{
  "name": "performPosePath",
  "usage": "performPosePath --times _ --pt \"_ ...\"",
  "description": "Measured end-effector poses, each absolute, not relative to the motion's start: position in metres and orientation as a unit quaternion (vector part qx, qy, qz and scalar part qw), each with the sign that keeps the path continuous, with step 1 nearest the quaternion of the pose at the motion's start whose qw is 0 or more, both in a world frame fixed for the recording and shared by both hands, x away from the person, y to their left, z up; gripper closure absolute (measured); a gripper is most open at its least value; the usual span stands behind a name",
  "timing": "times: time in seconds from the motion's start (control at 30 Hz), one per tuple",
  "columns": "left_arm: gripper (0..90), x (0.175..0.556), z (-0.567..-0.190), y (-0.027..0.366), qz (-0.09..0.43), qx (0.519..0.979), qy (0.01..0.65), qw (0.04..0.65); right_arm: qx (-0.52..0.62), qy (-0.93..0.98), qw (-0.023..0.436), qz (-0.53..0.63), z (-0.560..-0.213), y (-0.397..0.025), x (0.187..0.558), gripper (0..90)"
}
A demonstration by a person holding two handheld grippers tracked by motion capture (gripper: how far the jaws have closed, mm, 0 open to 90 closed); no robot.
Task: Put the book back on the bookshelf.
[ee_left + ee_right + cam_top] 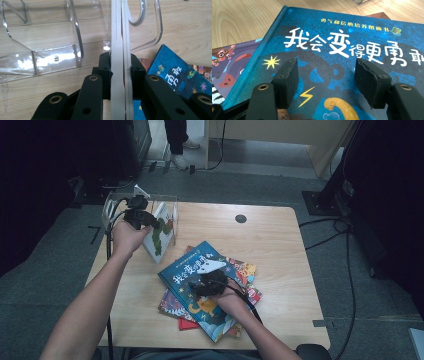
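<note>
Left gripper (121, 75) pinches thin white stiff picture book (121, 37) by edge; right gripper (325, 82) jaws spread over glossy, likely slippery blue hardcover (352, 32)

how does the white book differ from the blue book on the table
The white book stands on edge by the clear rack; the blue book lies flat on top of a stack. The white book is clamped in the left gripper; the right gripper is open above the blue book's cover, not gripping it. Both are picture books.
</note>
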State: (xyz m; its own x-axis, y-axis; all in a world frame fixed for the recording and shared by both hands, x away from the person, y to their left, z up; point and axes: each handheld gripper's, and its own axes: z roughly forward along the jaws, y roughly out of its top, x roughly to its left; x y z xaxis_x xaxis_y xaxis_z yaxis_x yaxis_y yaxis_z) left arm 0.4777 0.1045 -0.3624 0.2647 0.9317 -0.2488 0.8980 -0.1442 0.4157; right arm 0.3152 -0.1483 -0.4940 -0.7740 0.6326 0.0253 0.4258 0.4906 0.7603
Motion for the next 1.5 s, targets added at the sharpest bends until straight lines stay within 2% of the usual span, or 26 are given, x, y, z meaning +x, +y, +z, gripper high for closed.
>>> performPosePath --times 1.0,1.3,1.5 --pt "77.6 0.51 -0.371 0.081 0.07 0.737 0.628 0.24 0.31 0.853 0.131 0.399 -0.494 -0.148 0.315 36.2" --pt "77.3 0.52 -0.375 0.084 0.049 0.72 0.647 0.247 0.309 0.853 0.132 0.399 -0.494 -0.149 0.315 36.2" --pt "76.0 0.523 -0.379 0.08 0.046 0.725 0.644 0.24 0.31 0.853 0.131 0.399 -0.494 -0.148 0.315 36.2"
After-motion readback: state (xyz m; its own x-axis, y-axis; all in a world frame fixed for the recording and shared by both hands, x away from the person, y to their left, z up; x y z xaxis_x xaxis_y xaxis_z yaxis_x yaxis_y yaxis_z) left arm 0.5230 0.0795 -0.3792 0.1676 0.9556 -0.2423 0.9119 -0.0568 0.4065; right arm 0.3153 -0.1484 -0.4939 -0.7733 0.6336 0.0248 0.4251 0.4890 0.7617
